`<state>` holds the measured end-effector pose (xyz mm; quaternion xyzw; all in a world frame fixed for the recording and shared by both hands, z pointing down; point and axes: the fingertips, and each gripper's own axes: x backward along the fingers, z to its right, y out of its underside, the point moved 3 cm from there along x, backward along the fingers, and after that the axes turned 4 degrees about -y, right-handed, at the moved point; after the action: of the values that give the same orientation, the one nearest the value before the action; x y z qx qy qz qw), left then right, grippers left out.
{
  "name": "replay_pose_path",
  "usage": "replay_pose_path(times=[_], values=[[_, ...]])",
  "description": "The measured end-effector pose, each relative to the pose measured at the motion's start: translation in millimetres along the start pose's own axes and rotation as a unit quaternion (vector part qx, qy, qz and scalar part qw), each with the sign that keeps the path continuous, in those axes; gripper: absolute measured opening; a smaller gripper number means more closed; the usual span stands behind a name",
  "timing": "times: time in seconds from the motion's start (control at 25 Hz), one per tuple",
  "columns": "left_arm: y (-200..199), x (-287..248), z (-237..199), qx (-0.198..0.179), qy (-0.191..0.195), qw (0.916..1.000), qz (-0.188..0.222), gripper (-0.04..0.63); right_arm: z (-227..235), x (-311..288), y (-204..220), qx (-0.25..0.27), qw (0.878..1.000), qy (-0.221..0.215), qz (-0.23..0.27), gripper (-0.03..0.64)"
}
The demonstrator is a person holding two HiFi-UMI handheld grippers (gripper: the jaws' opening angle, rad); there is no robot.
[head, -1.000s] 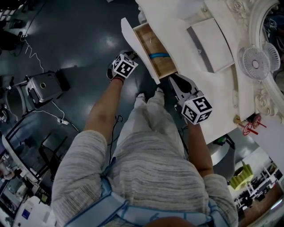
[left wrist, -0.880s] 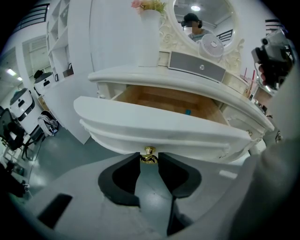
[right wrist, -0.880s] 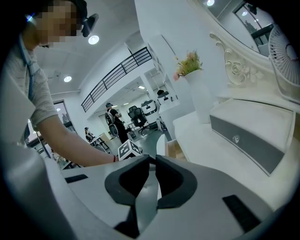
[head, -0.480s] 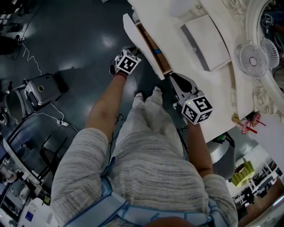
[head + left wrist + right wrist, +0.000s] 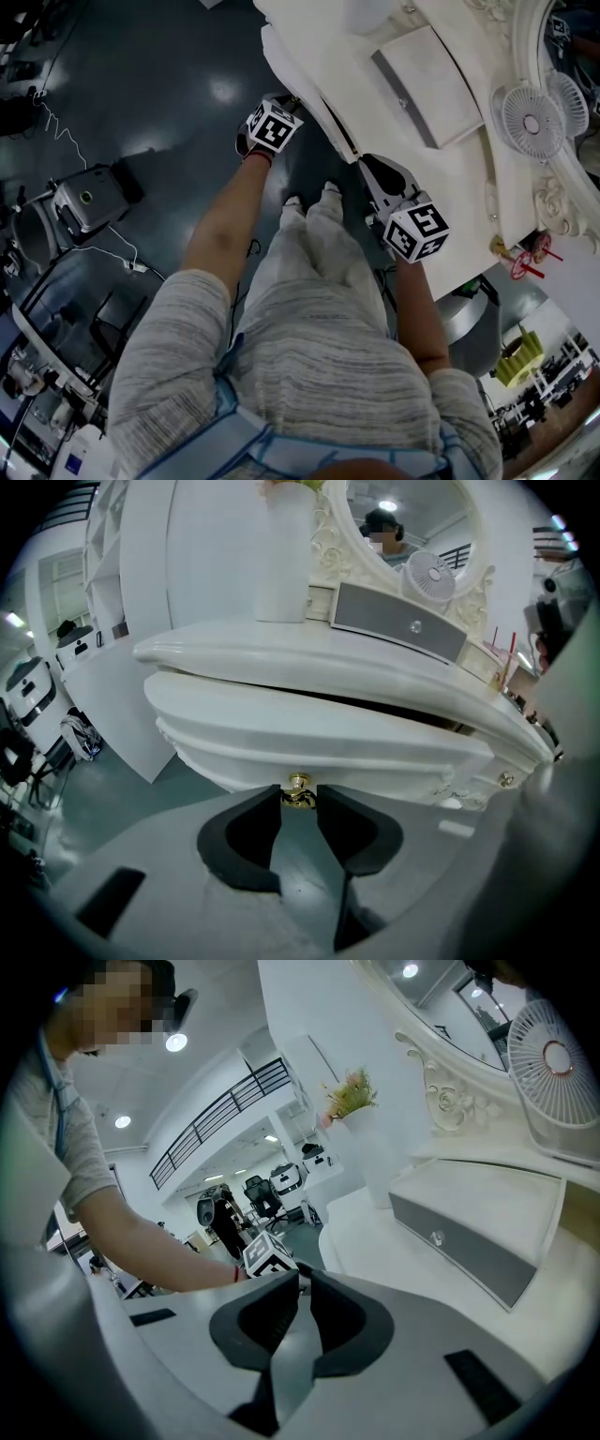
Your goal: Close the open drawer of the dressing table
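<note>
The white dressing table point(image 5: 441, 197) fills the head view's upper right. Its drawer front point(image 5: 298, 73) lies almost flush under the table top, with only a thin dark slit point(image 5: 394, 708) above it. My left gripper point(image 5: 292, 101) is at the drawer front. In the left gripper view its fingertips point(image 5: 277, 797) sit either side of the small gold knob point(image 5: 299, 790) and touch it. My right gripper point(image 5: 367, 163) hovers by the table's near edge, shut and holding nothing, with its jaws point(image 5: 305, 1277) pointing along the table top.
On the table top stand a small grey-fronted box point(image 5: 422, 80), a round desk fan point(image 5: 532, 120) and a tall white vase point(image 5: 284, 550), with the ornate mirror frame point(image 5: 562, 211) behind them. The person's legs point(image 5: 314, 272) are before the table. A machine with cables point(image 5: 89, 192) sits on the dark floor at left.
The drawer has slid into the table, and its wooden inside with the blue band no longer shows. My left gripper moved toward the table with the drawer front. The right gripper stayed put.
</note>
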<state>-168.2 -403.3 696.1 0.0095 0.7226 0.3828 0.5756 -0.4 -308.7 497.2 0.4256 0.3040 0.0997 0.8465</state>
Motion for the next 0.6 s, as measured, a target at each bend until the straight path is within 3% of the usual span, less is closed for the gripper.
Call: replay_pose_path(times=[0.6], values=[[-23.7,-16.6,8.2,0.001,0.005,1.0000,0.001,0.117,2.0,-1.6,-1.1,-0.005,1.000,0.007,0.003,0.012]])
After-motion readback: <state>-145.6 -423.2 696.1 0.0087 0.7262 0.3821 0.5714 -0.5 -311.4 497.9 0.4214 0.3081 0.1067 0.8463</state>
